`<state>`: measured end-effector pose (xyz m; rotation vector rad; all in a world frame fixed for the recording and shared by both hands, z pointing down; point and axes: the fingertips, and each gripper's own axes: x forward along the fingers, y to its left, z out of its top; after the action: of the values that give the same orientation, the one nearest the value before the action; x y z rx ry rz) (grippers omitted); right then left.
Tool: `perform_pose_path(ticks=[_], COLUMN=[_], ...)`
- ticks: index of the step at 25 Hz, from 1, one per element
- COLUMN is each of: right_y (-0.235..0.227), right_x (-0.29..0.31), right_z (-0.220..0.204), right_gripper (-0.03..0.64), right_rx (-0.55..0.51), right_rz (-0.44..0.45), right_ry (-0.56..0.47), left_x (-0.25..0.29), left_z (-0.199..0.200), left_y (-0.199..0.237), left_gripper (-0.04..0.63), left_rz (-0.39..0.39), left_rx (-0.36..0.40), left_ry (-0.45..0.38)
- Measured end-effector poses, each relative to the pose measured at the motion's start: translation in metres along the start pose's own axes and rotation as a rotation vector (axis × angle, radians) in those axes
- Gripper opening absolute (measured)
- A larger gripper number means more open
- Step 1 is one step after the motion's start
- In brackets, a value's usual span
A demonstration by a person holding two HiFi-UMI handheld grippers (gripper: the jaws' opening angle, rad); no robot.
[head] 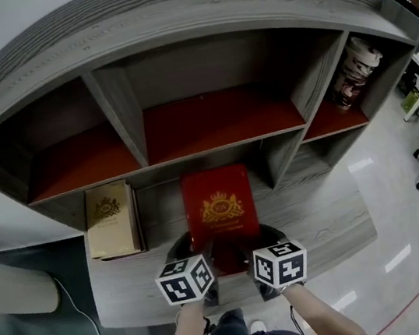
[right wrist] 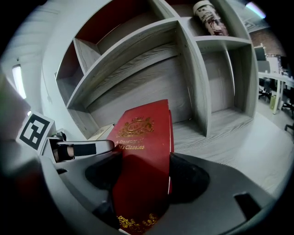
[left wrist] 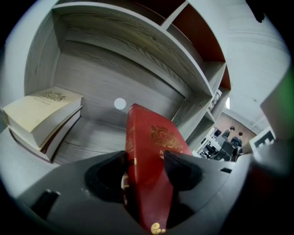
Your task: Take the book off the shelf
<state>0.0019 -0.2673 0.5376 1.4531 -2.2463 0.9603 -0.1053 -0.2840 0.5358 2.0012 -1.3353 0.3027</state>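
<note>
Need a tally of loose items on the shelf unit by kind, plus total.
Books: 3. The red book is gripped by the left claw and the right claw; the cream book is stacked on a lower book.
Patterned canister: 1
Total: 4
</note>
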Motion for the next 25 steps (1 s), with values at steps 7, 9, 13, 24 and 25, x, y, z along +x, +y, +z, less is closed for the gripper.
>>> perform_pose_path(ticks=[7,9,13,24,25], right_y=[0.001,0.001,0.003,0.01,0.01], right_x=[-0.021,-0.026,-0.039,-0.077,-0.08], right_z=[-0.003,-0.004,-0.005,-0.014,-0.015], right_gripper=[0.313,0.313,0.313,0.313,0.313], right_rx=[-0.017,-0.02,-0.032,-0.053,-0.055], right_rz=[0.005,0.008,0.013,0.026,0.027], right_ry=[-0.025,-0.032,-0.048,-0.104,-0.108], left_x=[-0.014,-0.019,-0.029,-0.06,-0.062], left_z=[-0.005,-0.006,-0.009,-0.02,-0.022], left_y=[-0.015,-0.019,-0.027,-0.05,-0.053], left_gripper=[0.249,0.249,0.249,0.249,0.249], left_rz=[-0.003,-0.001,0.001,0.001,-0.001], left_rx=[0.008,0.009,0.013,0.032,0.034], left_ry=[-0.028,-0.036,-0.054,-0.103,-0.107])
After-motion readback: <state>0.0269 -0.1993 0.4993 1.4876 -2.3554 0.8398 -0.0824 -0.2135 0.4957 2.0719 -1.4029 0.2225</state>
